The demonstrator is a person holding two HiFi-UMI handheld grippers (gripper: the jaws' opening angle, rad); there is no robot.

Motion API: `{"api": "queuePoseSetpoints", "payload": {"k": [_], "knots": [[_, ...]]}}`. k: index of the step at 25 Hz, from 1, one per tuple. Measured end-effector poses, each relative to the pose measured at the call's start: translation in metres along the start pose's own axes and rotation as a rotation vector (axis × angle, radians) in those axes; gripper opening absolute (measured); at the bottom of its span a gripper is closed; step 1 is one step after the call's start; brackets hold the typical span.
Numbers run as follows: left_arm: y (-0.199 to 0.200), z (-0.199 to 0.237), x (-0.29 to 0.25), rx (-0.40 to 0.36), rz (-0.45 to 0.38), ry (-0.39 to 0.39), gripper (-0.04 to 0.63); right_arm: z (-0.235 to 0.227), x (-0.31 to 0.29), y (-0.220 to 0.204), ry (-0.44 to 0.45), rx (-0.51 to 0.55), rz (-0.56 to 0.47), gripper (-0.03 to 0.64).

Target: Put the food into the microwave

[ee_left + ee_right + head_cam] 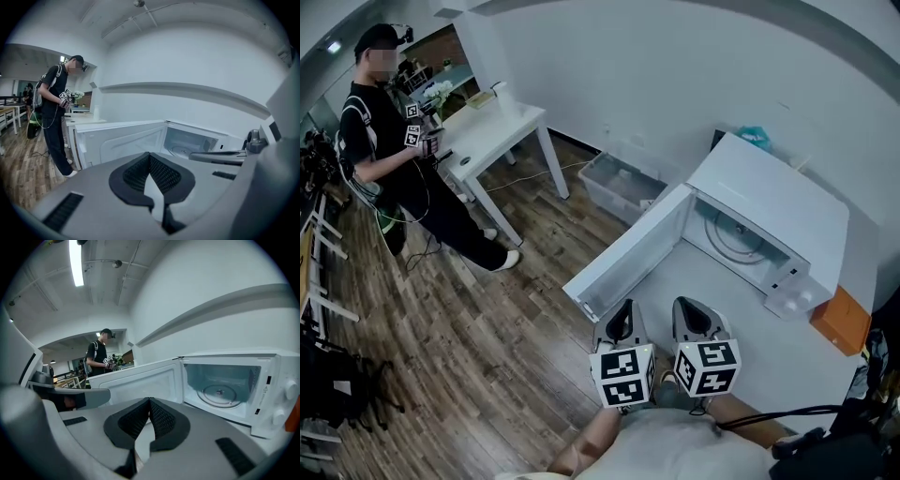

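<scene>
Left gripper: jaws clenched tip to tip, nothing between the pads. Right gripper: same condition, clenched and empty. Both are held side by side, close to the operator's body, over the white counter. The microwave stands ahead of both jaws and slightly to their right. Its door is swung wide open ahead of the left jaws, and the glass turntable inside is bare. No food shows in any view, whether between the jaws, ahead of them or in the cavity, so its position cannot be stated. An orange box lies to the right of the right jaws, beside the oven's control panel; what it holds cannot be told. Assessment: loading has not begun. Recommended: locate the food first and release one pair of jaws before the approach. Grip the dish level and bring it in to the right of the open door so that it clears the door edge. Set it centred on the turntable before letting go.
</scene>
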State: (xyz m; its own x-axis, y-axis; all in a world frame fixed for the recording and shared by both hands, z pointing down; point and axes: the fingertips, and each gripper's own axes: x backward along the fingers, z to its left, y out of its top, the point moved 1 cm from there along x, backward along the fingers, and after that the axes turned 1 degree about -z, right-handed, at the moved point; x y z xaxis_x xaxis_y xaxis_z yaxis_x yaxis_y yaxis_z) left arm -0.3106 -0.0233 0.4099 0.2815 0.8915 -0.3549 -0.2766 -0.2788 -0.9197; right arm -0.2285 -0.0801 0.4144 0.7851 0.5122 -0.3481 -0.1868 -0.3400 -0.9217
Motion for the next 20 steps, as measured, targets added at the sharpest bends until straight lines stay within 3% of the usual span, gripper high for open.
{"api": "queuePoseSetpoints", "payload": {"k": [20], "knots": [[-0.018, -0.062, -0.036, -0.029, 0.08, -0.111, -0.001, -0.061, 0.013, -0.008, -0.074, -0.109, -0.002, 0.018]]}}
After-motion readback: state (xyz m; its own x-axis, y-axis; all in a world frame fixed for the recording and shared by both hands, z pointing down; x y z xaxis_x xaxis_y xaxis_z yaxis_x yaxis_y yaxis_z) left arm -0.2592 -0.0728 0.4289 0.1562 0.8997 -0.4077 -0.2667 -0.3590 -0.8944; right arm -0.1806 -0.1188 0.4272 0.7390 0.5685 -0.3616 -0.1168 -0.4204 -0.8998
